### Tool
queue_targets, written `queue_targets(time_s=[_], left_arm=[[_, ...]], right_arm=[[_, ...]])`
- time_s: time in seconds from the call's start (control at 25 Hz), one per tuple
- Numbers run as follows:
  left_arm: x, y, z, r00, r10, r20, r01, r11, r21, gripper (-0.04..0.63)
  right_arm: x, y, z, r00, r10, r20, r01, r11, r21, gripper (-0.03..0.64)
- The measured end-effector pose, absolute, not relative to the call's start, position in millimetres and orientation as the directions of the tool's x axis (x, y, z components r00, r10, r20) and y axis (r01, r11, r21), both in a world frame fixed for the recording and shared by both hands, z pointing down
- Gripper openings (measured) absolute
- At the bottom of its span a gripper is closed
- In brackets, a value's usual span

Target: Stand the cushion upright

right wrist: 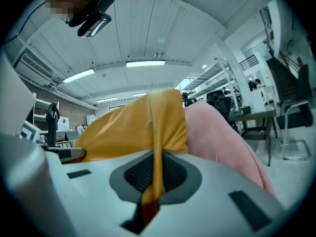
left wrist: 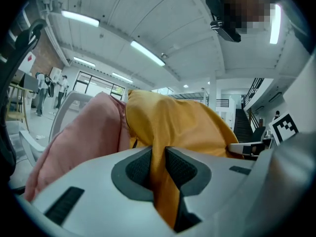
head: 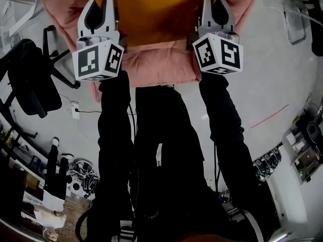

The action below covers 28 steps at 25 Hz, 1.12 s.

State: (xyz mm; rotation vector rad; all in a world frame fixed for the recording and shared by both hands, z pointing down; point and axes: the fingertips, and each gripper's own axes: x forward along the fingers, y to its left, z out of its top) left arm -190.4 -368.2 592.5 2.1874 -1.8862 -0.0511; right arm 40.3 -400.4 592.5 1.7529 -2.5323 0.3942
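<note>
An orange cushion (head: 151,9) lies against a pink seat (head: 156,64) at the top of the head view. My left gripper (head: 103,9) is shut on the cushion's left corner, with orange fabric (left wrist: 160,177) pinched between its dark pads (left wrist: 180,169). My right gripper (head: 212,6) is shut on the cushion's right corner, and a thin fold of cushion fabric (right wrist: 158,177) runs between its pads (right wrist: 140,174). In both gripper views the cushion (left wrist: 177,127) (right wrist: 133,127) bulges ahead of the jaws, with the pink seat back (left wrist: 84,137) (right wrist: 222,137) beside it.
A black office chair (head: 30,79) stands on the floor at the left. The person's dark legs (head: 161,150) fill the lower middle. Shelves and clutter (head: 303,150) line the right edge, and a power strip with a cable (head: 75,110) lies on the floor at the left.
</note>
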Motion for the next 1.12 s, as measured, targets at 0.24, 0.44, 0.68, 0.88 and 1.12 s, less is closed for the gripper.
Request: queue_targets(time_s=[0.24,0.44,0.68,0.88,1.12], left_arm=[[-196.4,-380.3,624.8,0.168,-0.976,0.14,-0.968,-0.136,0.213,0.075],[-201.3,-382.3,648.0,0.185,-0.969,0.165,-0.969,-0.152,0.194,0.107],[-204.4,-382.9,658.0,0.2,-0.97,0.135,-0.963,-0.169,0.209,0.181],[-216.5,-368.5,642.6,0.199,-0.957,0.21,-0.965,-0.155,0.21,0.264],[-229.3,-333.7,599.0,0.108,-0.966,0.233,-0.979,-0.062,0.195,0.262]], right_arm=[[34.1,-406.7,617.8,-0.382,-0.91,0.161,-0.916,0.35,-0.197,0.026],[31.6,-403.2,649.4,-0.396,-0.893,0.213,-0.916,0.368,-0.159,0.04],[35.5,-407.1,661.9,-0.393,-0.891,0.227,-0.919,0.372,-0.13,0.086],[50.5,-402.9,648.3,-0.404,-0.864,0.301,-0.915,0.384,-0.128,0.242],[55.1,-382.4,600.3,-0.407,-0.862,0.304,-0.913,0.378,-0.151,0.279]])
